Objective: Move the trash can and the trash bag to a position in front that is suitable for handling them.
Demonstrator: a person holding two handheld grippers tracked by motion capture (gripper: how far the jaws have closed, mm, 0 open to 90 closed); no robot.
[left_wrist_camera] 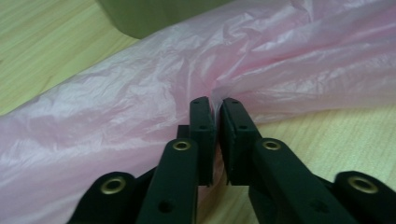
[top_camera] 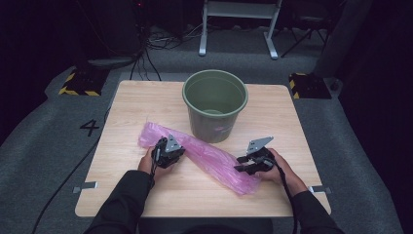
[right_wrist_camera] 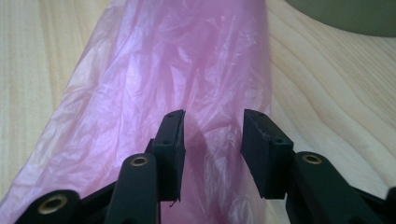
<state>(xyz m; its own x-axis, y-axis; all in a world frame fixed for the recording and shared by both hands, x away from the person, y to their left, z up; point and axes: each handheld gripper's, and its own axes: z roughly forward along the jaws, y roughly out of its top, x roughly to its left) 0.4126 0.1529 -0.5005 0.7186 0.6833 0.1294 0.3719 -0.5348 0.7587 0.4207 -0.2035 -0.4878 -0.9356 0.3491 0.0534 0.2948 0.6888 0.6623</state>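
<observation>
A pink plastic bag lies flat on the wooden worktop, running from the left centre toward the near right. Its far side lies against the base of a green bucket, which stands upright at the far centre of the worktop.

The left claw rests on the left part of the bag. In the left gripper view its jaws are nearly closed and pinch a fold of the bag between them. The right claw sits at the near right end of the bag. In the right gripper view its jaws stand apart over the bag and grip nothing.

The number "4" is marked on the grey floor left of the worktop. No writing can be read on the bag or the bucket.

Bare worktop surface lies to the left of the bag, along the near edge, and to the right of the bucket.
</observation>
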